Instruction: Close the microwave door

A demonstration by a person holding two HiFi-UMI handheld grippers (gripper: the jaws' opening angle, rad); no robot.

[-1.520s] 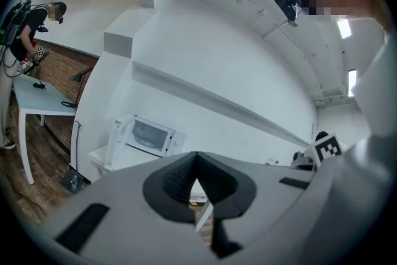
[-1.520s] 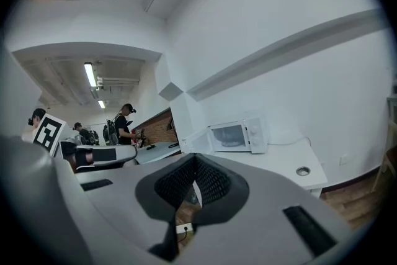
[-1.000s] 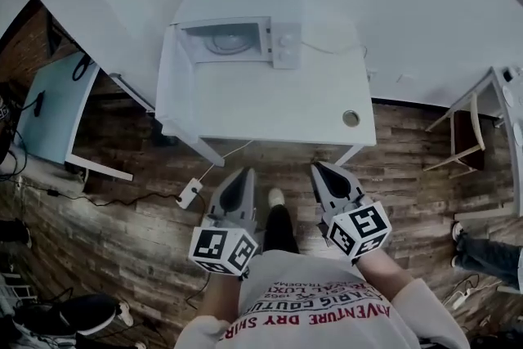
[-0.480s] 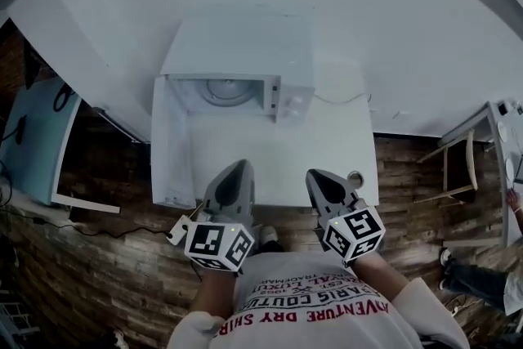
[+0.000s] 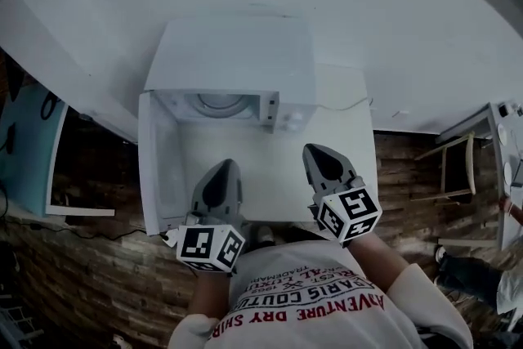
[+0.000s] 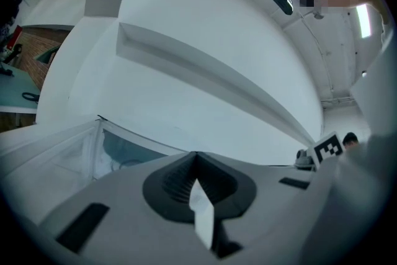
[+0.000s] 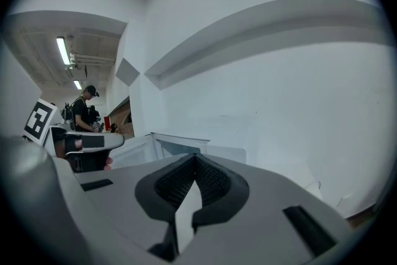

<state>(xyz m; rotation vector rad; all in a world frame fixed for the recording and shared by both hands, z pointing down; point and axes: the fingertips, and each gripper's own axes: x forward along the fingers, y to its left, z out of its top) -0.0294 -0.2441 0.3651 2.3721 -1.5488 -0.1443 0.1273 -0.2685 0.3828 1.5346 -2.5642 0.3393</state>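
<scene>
A white microwave stands at the back of a white table. Its door is swung wide open to the left, and the cavity with its turntable shows. The control panel sits to the right of the cavity. My left gripper hovers over the table's front, just right of the open door, shut and holding nothing. My right gripper is level with it further right, also shut and holding nothing. In the left gripper view the door and cavity lie ahead left of the left gripper.
A white wall rises behind the microwave, and a thin cable runs from it across the table. A light blue desk stands at the left and a chair at the right on the wooden floor. A person stands far off.
The table and microwave have come much closer. Both grippers moved forward from above the floor to above the table's front part, still shut.
</scene>
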